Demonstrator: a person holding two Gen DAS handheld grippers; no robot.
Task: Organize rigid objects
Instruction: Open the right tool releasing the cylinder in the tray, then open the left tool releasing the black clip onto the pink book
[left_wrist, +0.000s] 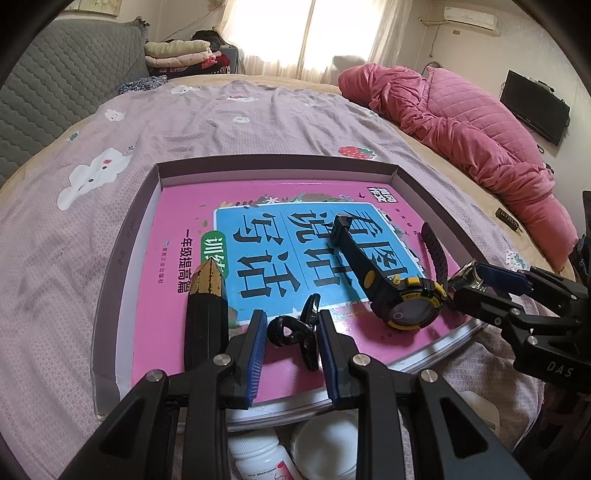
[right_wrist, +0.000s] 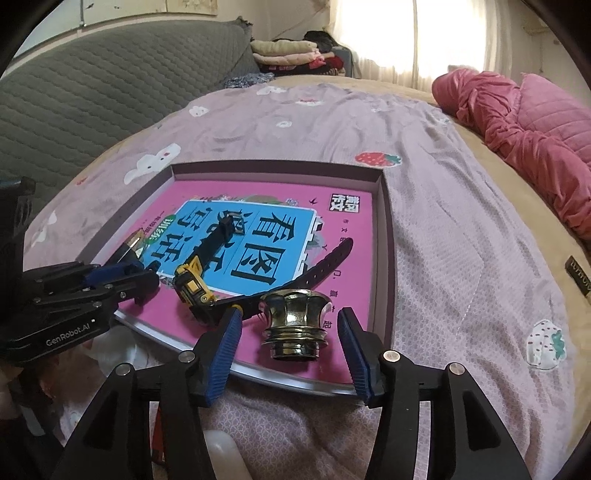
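Note:
A shallow grey box tray (left_wrist: 122, 236) on the bed holds a pink book (left_wrist: 177, 221). On the book lie a black-and-yellow wristwatch (left_wrist: 402, 299), a black and gold cone-tipped piece (left_wrist: 207, 306) and a black clip (left_wrist: 299, 328). My left gripper (left_wrist: 291, 325) is open with the clip between its blue pads, not squeezed. In the right wrist view a shiny brass knob (right_wrist: 295, 325) stands on the book's near corner. My right gripper (right_wrist: 290, 325) is open around it, pads apart from it. The watch (right_wrist: 195, 291) lies just left of the knob.
A white pill bottle (left_wrist: 258, 458) and a white round lid (left_wrist: 325, 443) lie below the tray's near edge. A pink quilt (left_wrist: 461, 125) is heaped at the right of the bed. A grey padded headboard (right_wrist: 110, 81) stands at the left. Purple sheet (right_wrist: 461, 258) surrounds the tray.

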